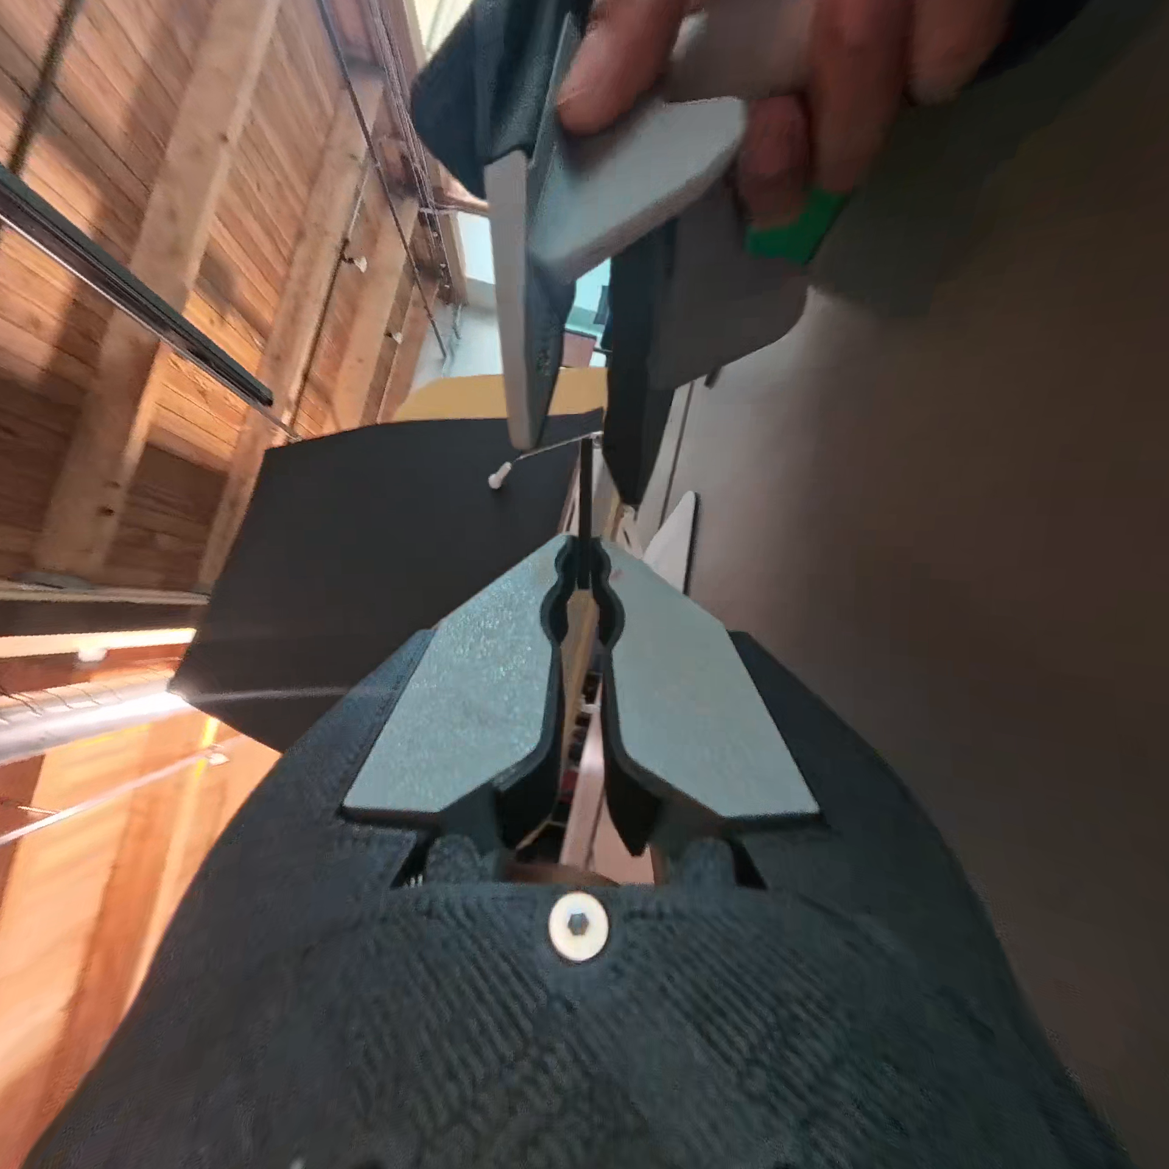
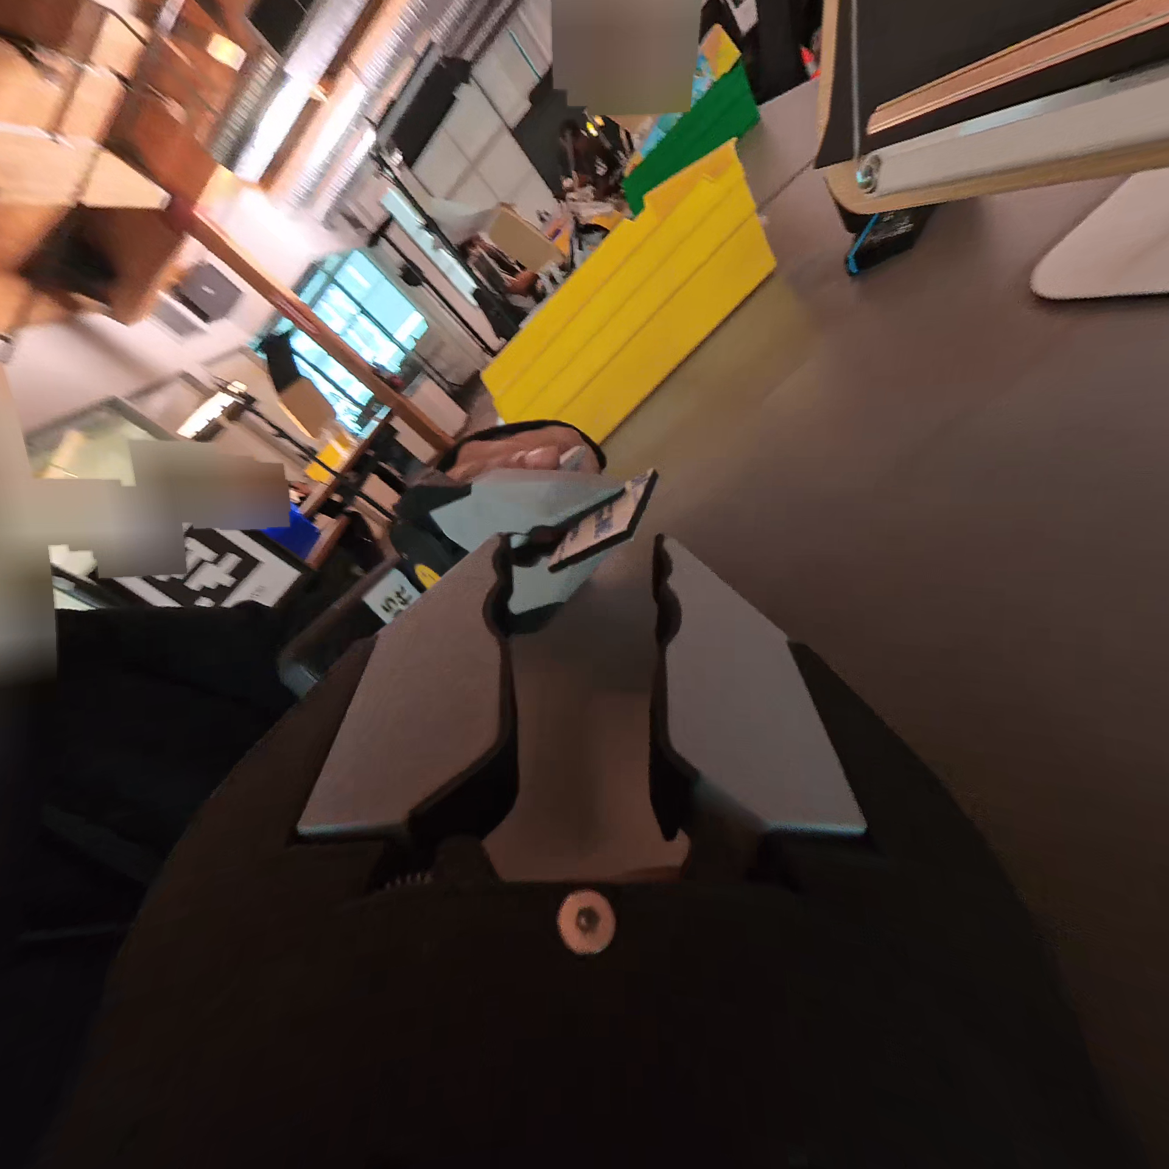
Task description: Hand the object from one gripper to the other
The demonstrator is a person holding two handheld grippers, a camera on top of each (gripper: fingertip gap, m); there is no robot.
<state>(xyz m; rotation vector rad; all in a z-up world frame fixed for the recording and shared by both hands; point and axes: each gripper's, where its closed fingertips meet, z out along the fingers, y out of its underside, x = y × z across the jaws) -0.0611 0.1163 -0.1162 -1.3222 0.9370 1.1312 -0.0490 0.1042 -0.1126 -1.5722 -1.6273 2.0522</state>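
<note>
Both grippers met: left gripper clenched a thin flat card edge-on; right gripper stood released, needing closure around it.

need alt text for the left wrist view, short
The left gripper is shut on a thin black card held edge-on at its fingertips. Above it, the right gripper, held in a person's hand, points down with its jaws spread on either side of the card's upper part. Behind are a wooden ceiling and a grey tabletop.
</note>
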